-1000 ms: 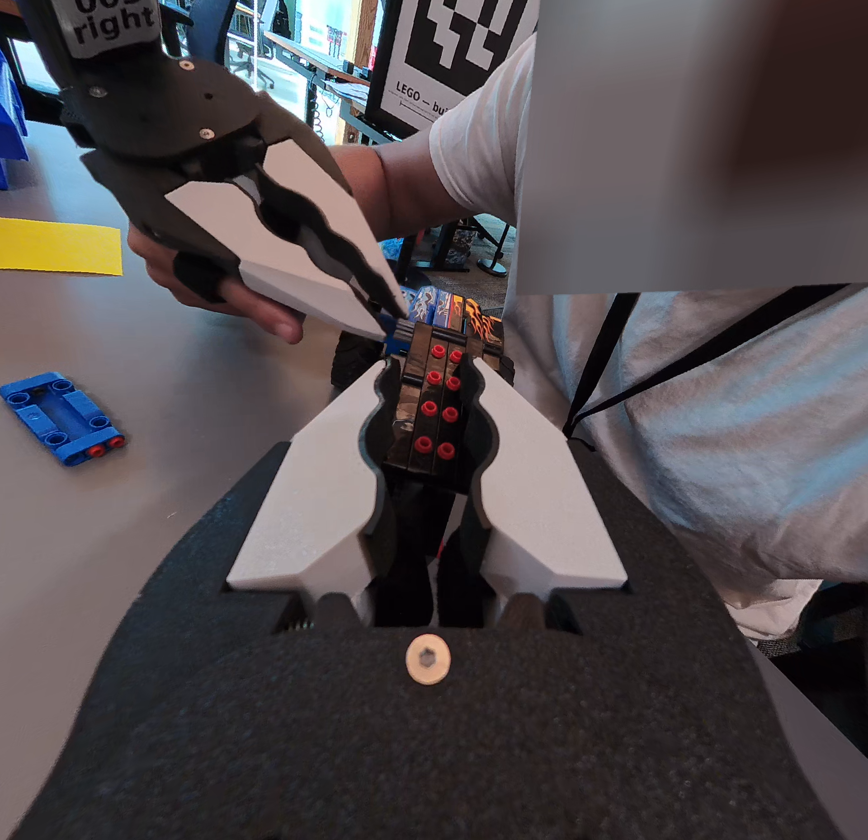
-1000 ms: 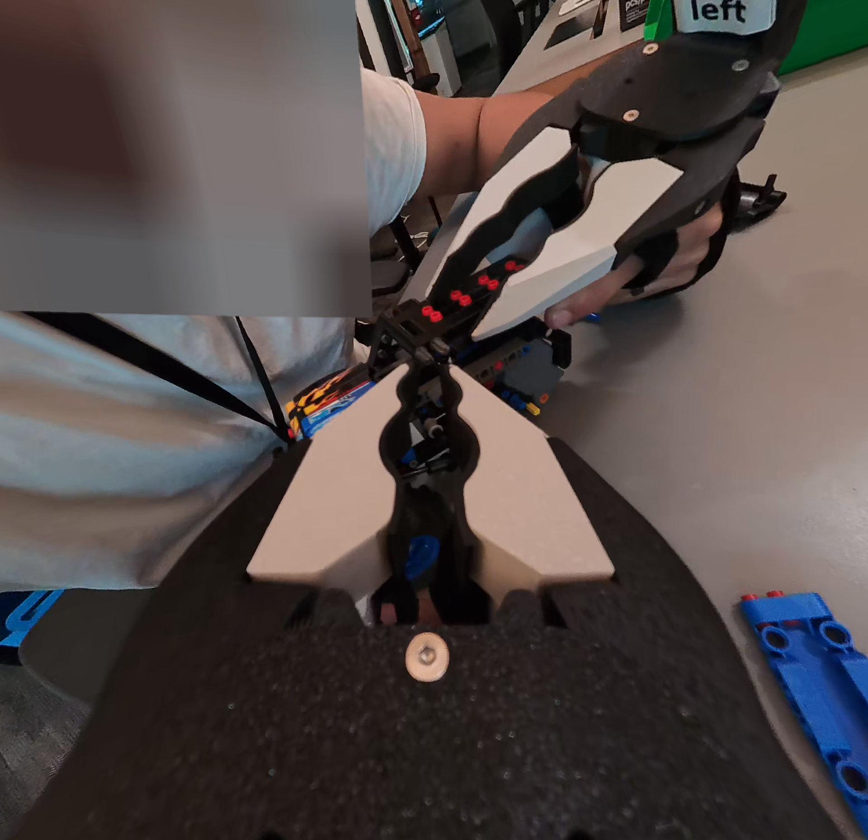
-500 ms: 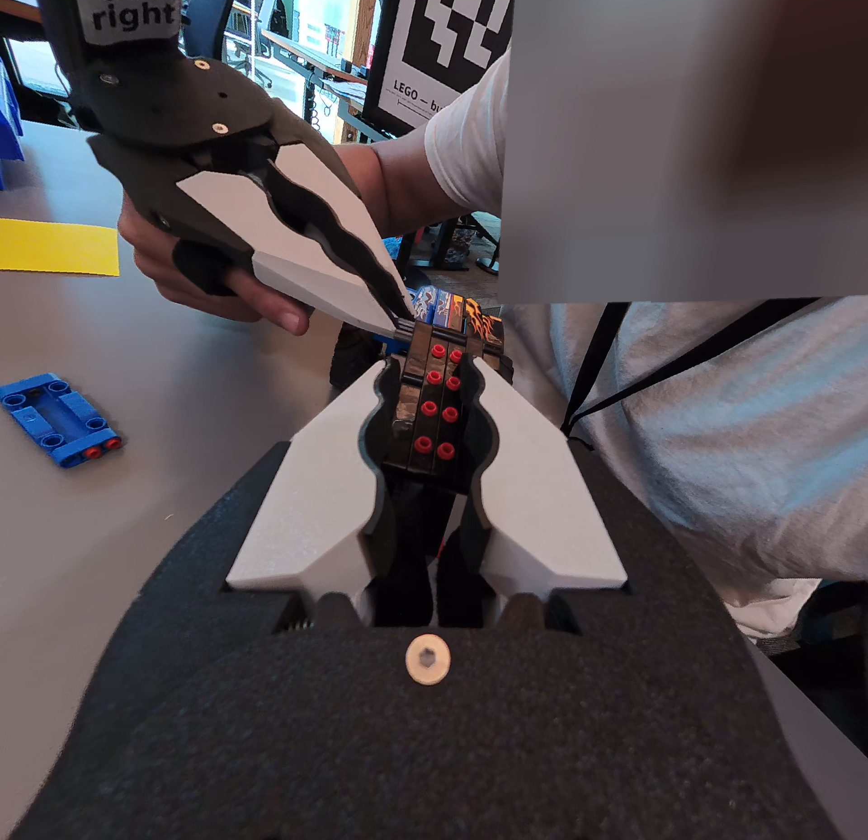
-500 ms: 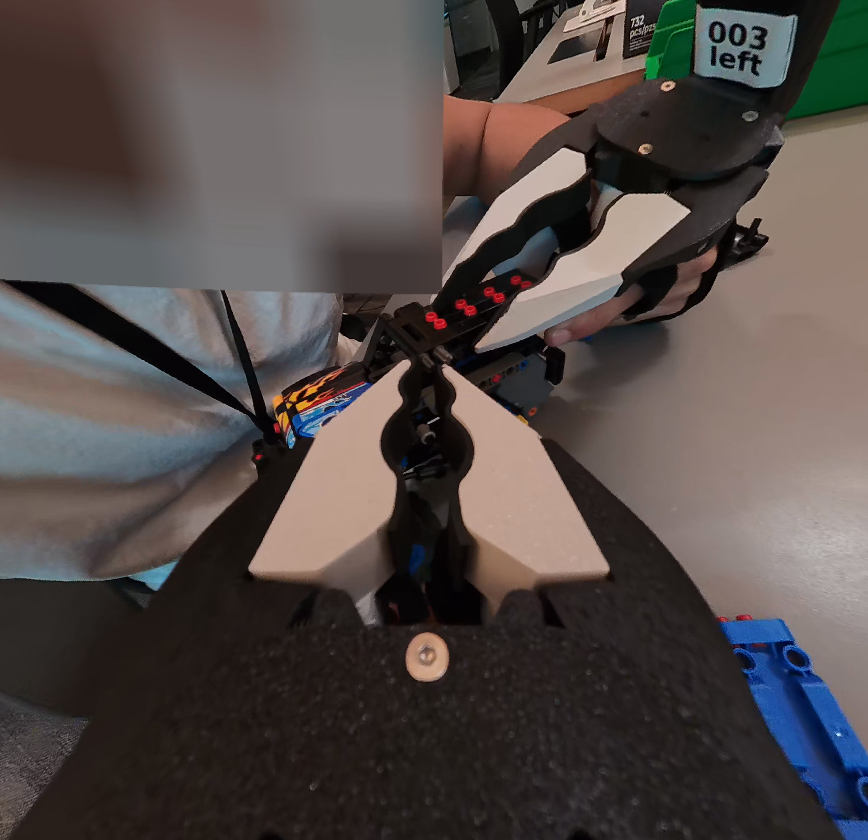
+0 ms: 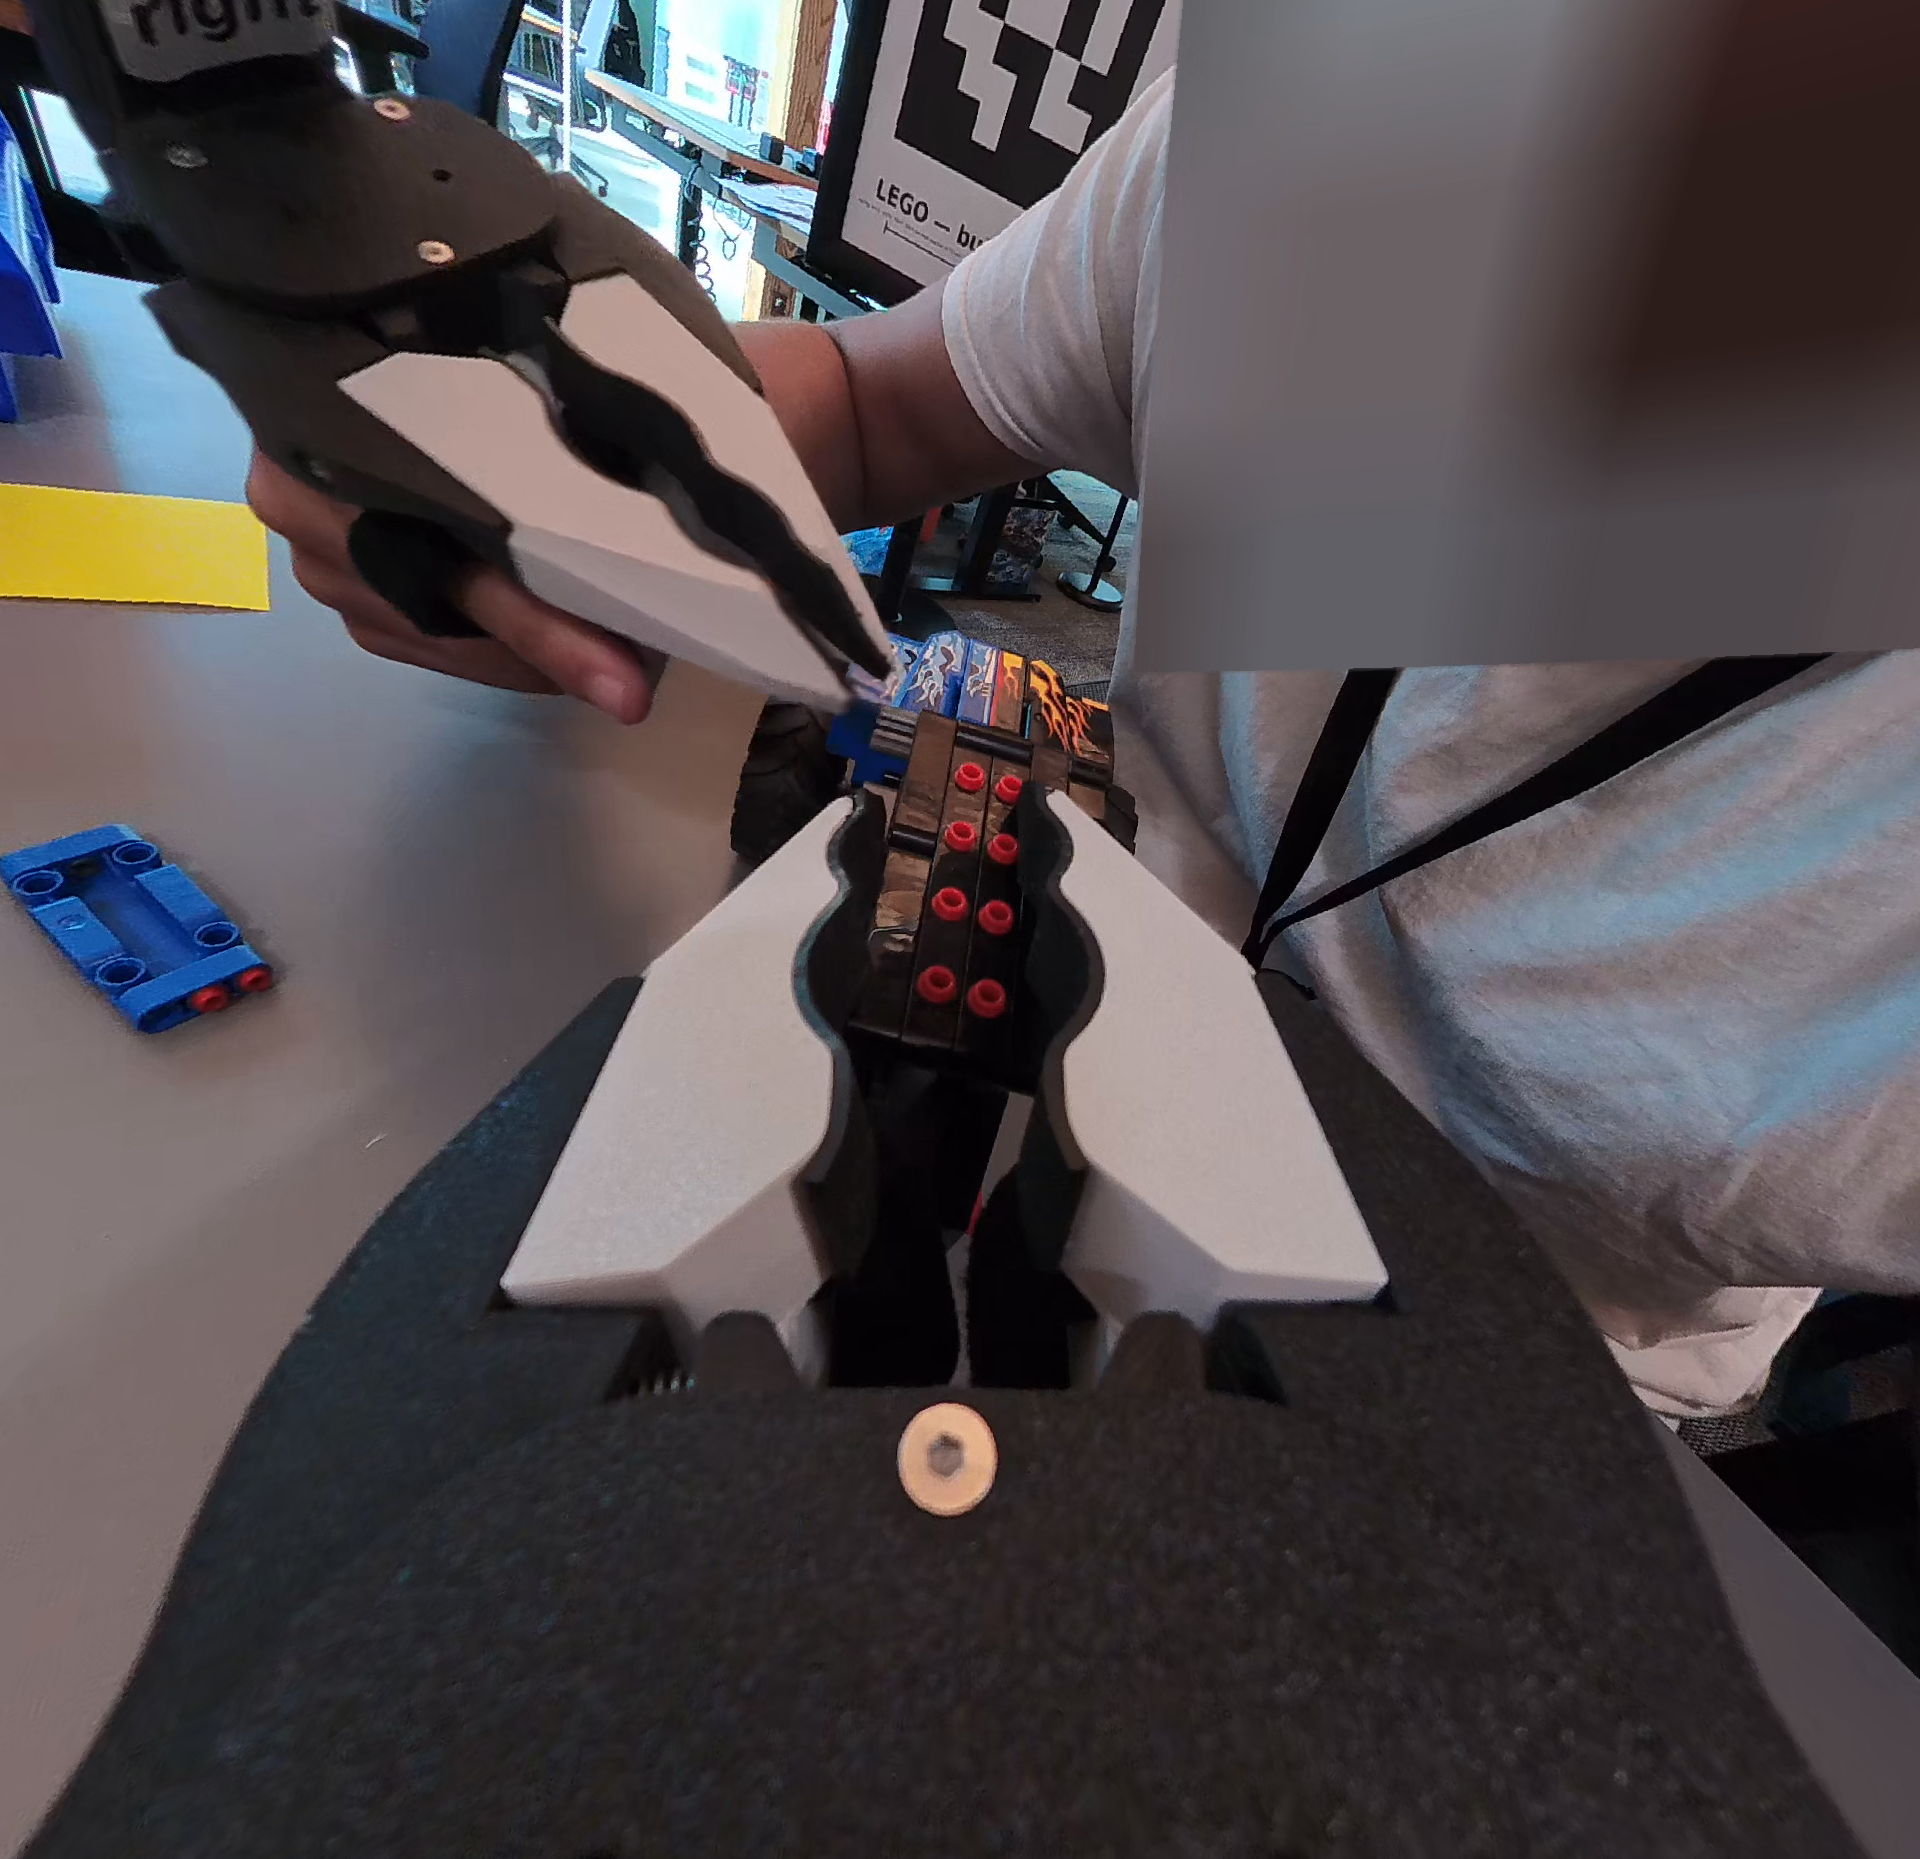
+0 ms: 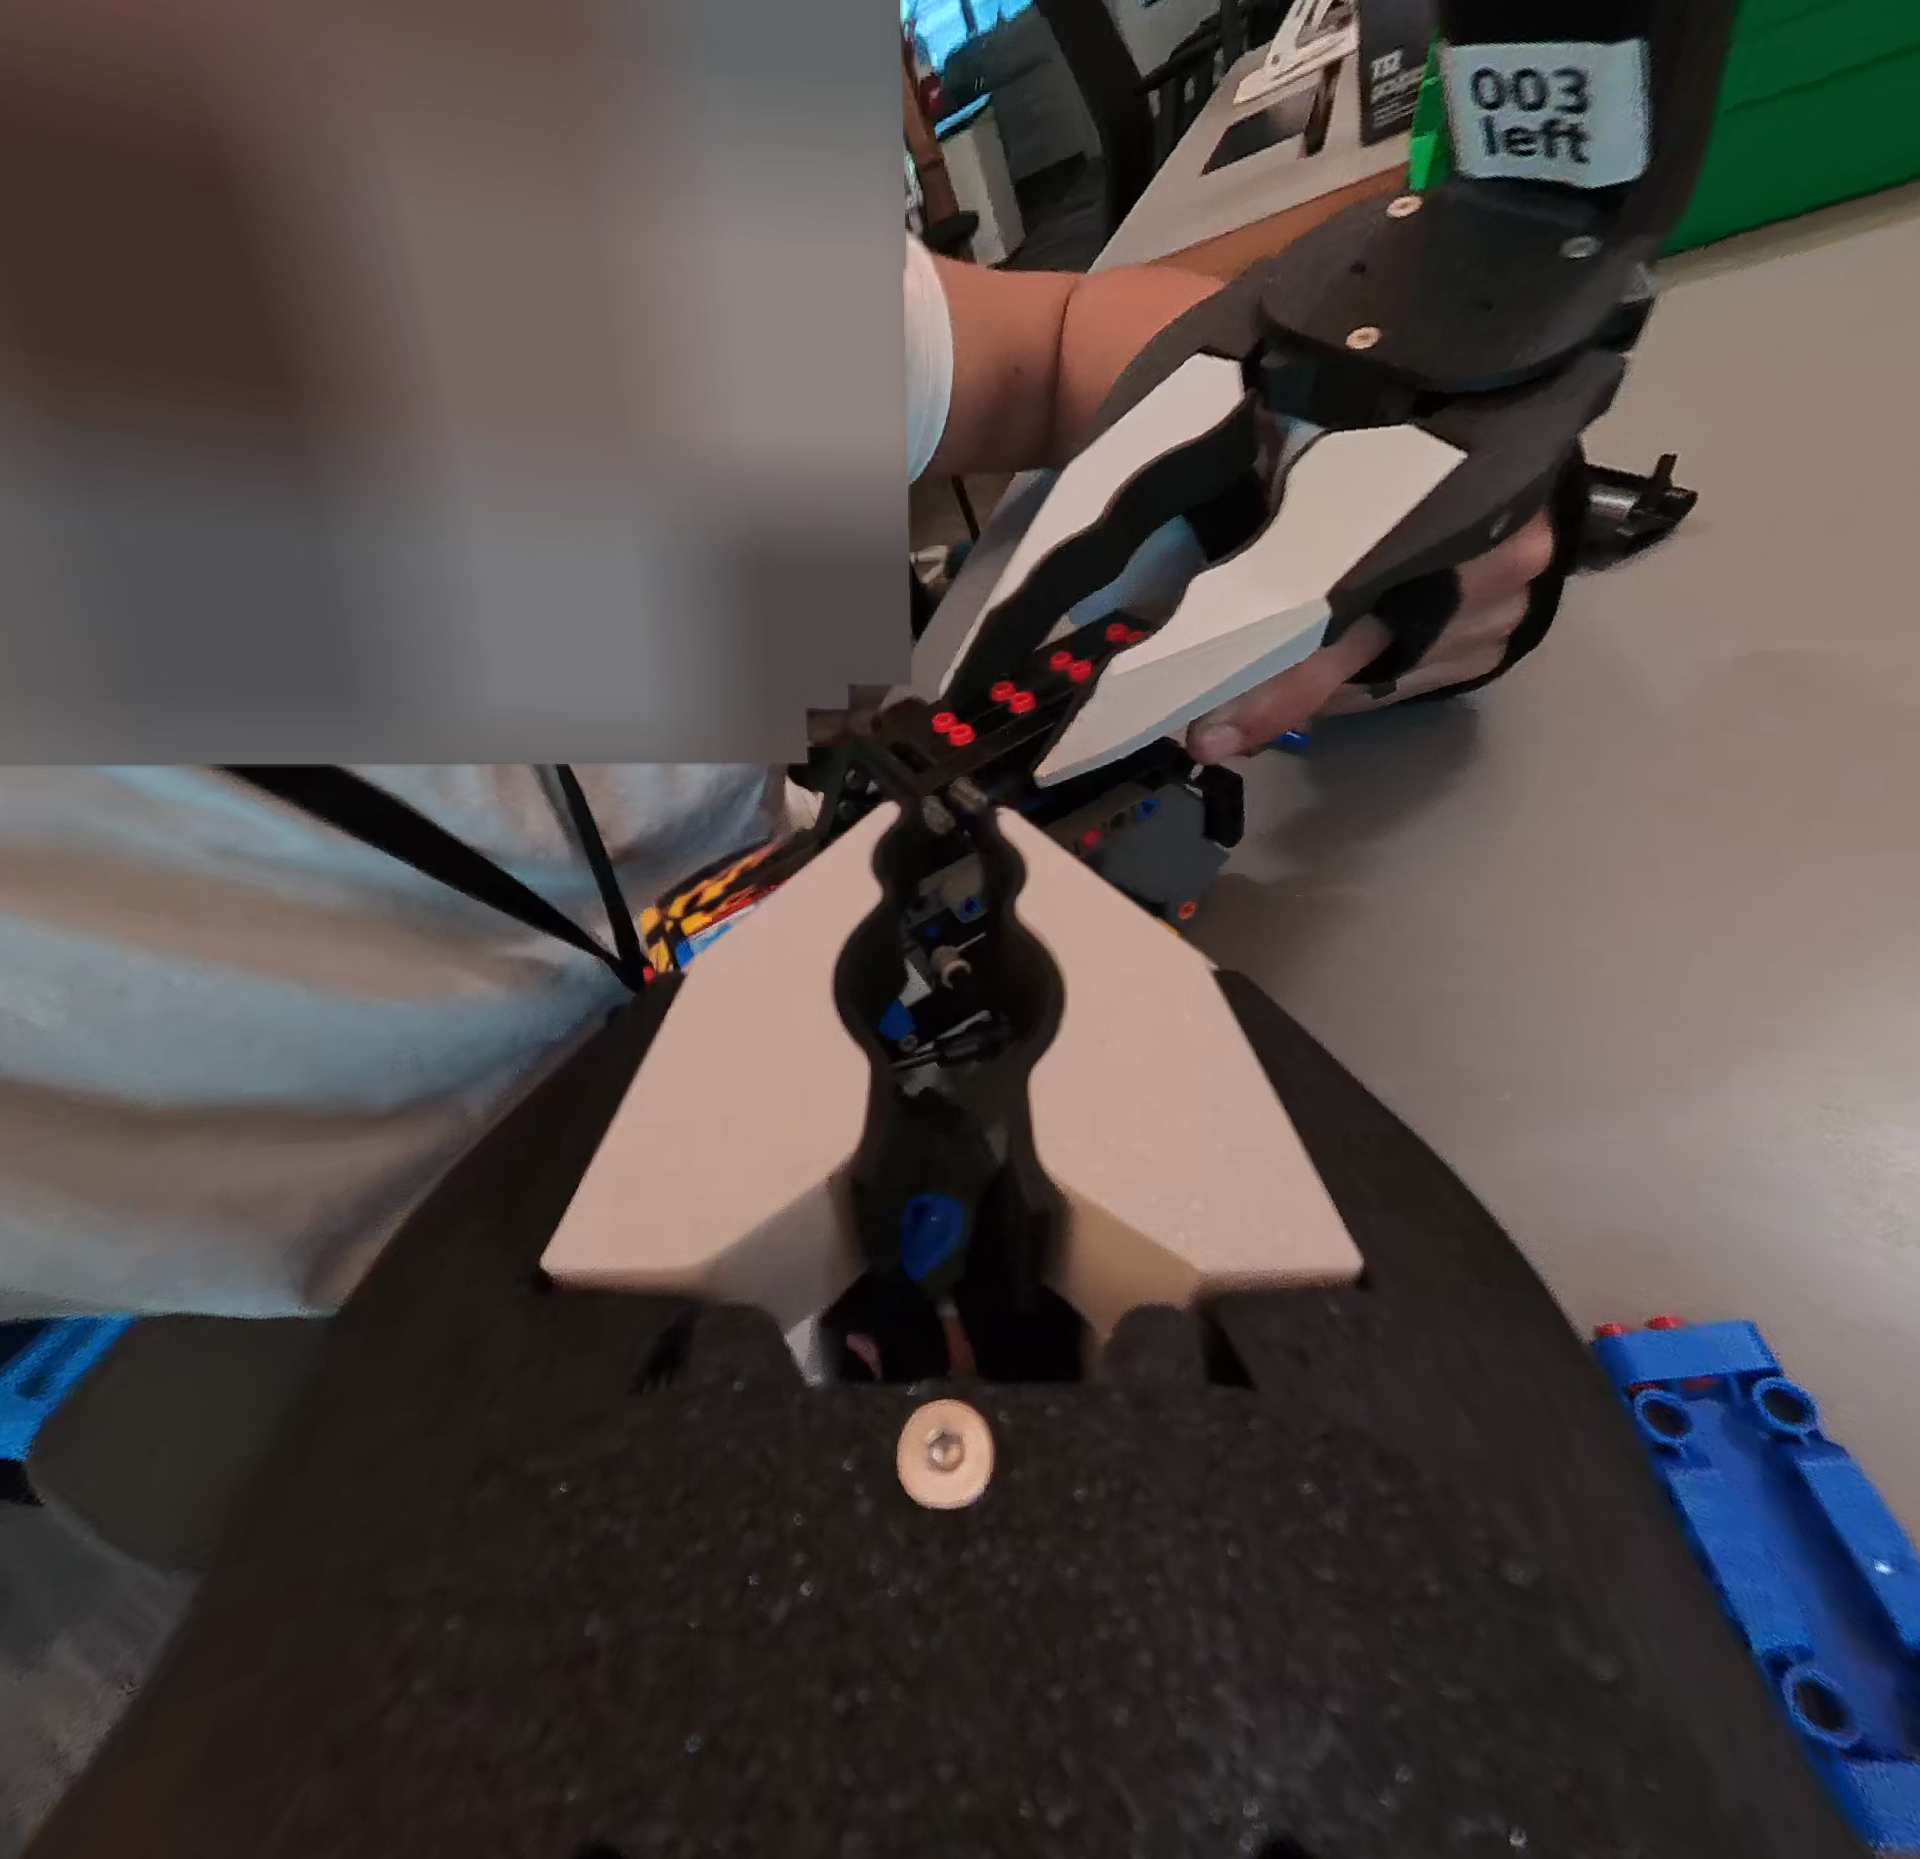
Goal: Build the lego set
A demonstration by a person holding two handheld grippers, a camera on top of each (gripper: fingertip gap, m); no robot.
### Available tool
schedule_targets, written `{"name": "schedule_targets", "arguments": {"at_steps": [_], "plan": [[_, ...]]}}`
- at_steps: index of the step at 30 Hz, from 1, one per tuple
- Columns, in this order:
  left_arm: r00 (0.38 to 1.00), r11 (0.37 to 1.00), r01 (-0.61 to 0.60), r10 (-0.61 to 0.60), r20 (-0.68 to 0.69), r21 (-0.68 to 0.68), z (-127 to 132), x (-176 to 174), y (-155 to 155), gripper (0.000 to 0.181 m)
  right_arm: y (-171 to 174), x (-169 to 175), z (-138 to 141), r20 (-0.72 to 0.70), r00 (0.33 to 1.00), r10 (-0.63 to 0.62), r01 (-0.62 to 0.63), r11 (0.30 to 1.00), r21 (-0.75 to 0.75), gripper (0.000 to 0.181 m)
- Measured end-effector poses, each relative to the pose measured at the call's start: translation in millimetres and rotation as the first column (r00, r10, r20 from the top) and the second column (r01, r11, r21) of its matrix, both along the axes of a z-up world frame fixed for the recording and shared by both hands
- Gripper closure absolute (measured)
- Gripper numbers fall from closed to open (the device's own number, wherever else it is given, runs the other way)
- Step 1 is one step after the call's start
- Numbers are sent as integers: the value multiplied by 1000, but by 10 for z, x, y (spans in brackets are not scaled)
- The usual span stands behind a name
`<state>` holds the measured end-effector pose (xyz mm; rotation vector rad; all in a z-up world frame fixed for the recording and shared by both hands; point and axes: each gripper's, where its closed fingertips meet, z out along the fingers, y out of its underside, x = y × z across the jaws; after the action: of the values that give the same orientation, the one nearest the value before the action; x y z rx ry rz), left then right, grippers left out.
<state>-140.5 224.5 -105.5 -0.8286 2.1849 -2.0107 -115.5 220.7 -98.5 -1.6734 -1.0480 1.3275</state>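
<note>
A toy vehicle built of bricks, with a black top plate studded with red pins (image 5: 966,905) and blue flame-patterned panels (image 5: 977,671), is held over the grey table's near edge. My left gripper (image 5: 951,801) is shut on the black plate from both sides; it also shows in the right wrist view (image 6: 1023,729). My right gripper (image 6: 951,807) is shut with its tips on a small part at the vehicle's end, beside the plate. In the left wrist view its tips (image 5: 868,682) touch the vehicle's far left corner. What it pinches is mostly hidden.
A loose blue brick plate (image 5: 135,936) lies on the table (image 5: 364,874); it also shows in the right wrist view (image 6: 1787,1529). A yellow sheet (image 5: 125,547) lies farther back. A person's torso (image 5: 1558,978) is close behind the vehicle. A green bin (image 6: 1818,95) stands at the back. Less than 4 cm separates the two grippers' tips.
The right gripper has shifted slightly along the vehicle's end, tips staying on it. The left gripper keeps its hold on the black plate.
</note>
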Motion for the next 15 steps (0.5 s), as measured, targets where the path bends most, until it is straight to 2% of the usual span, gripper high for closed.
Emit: {"name": "schedule_targets", "arguments": {"at_steps": [3,5,7,11,12,14,15], "plan": [[1000,1000,1,-1,0,-1,1,-1,1,156,45,48,6,-57,998,3,-10,993,-119,156],[1000,1000,3,-3,-1,-2,2,-5,3,156,145,114,-80,-21,999,-45,42,992,-118,156],[1000,1000,2,-2,2,2,4,-11,7,156,230,190,-187,52,994,-97,103,986,-131,145],[1000,1000,-5,5,-8,5,6,-19,27,156,149,309,-391,272,957,-104,145,980,-134,84],[1000,1000,-6,6,-16,11,6,-22,34,156,171,343,-412,324,936,-141,184,977,-106,77],[999,1000,-10,11,-33,26,6,-28,50,156,274,376,-308,341,904,-256,281,959,-24,83],[999,999,-18,19,-36,34,7,-28,59,156,344,394,-199,317,886,-338,347,937,29,97]]}}
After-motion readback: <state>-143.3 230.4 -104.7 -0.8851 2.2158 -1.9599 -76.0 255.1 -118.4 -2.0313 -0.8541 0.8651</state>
